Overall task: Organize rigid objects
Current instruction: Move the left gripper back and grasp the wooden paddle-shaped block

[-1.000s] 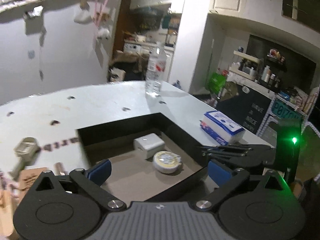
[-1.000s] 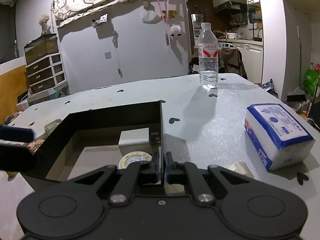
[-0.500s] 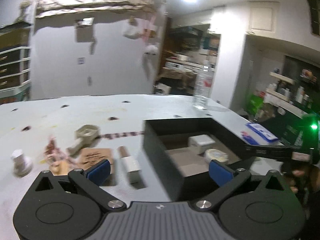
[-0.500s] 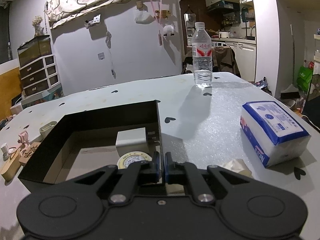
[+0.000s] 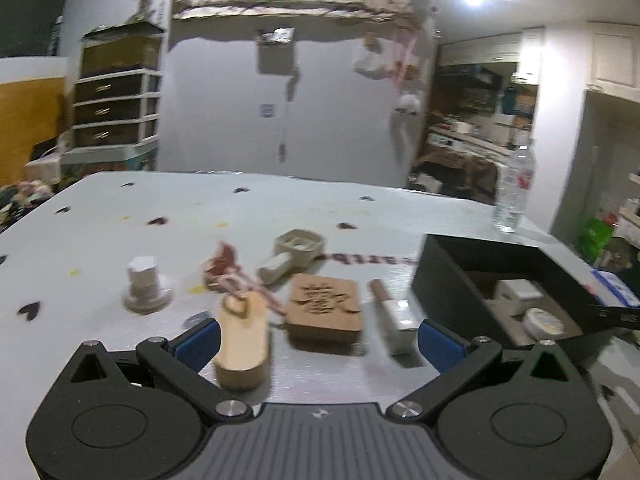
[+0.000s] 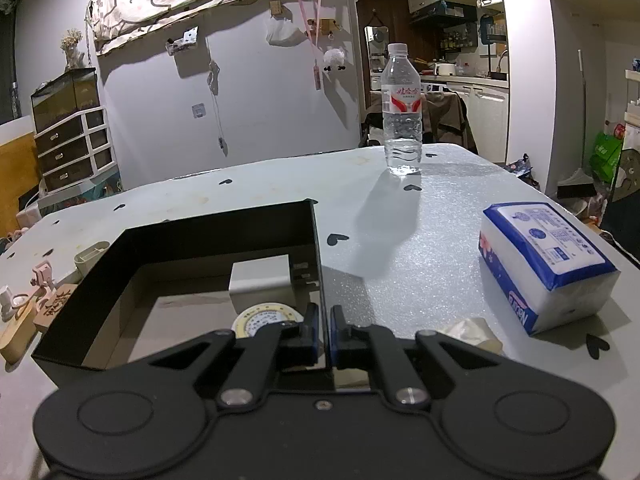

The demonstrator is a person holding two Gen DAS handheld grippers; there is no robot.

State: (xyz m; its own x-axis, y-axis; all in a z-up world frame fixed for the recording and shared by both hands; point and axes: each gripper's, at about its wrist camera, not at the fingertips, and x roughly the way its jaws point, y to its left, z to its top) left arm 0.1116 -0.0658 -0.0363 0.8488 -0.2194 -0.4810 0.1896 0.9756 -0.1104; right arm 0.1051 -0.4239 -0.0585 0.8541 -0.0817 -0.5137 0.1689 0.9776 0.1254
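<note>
My left gripper (image 5: 316, 340) is open and empty above small items on the table: a tall wooden block (image 5: 242, 340) by its left finger, a carved wooden square (image 5: 325, 312), a white and brown stick (image 5: 394, 320), a beige clip-like piece (image 5: 294, 254) and a white knob (image 5: 145, 288). My right gripper (image 6: 324, 330) is shut on the right wall of the black box (image 6: 318, 276). The box (image 5: 492, 272) holds a white cube (image 6: 260, 284) and a tape roll (image 6: 266, 318).
A water bottle (image 6: 402, 120) stands at the far side of the table. A blue and white tissue pack (image 6: 544, 264) lies at the right, with a crumpled paper (image 6: 470, 330) near it. The table's right edge (image 6: 560, 208) is close.
My left gripper has swung left, away from the box, and now faces the loose items on the table. My right gripper keeps its hold on the box wall.
</note>
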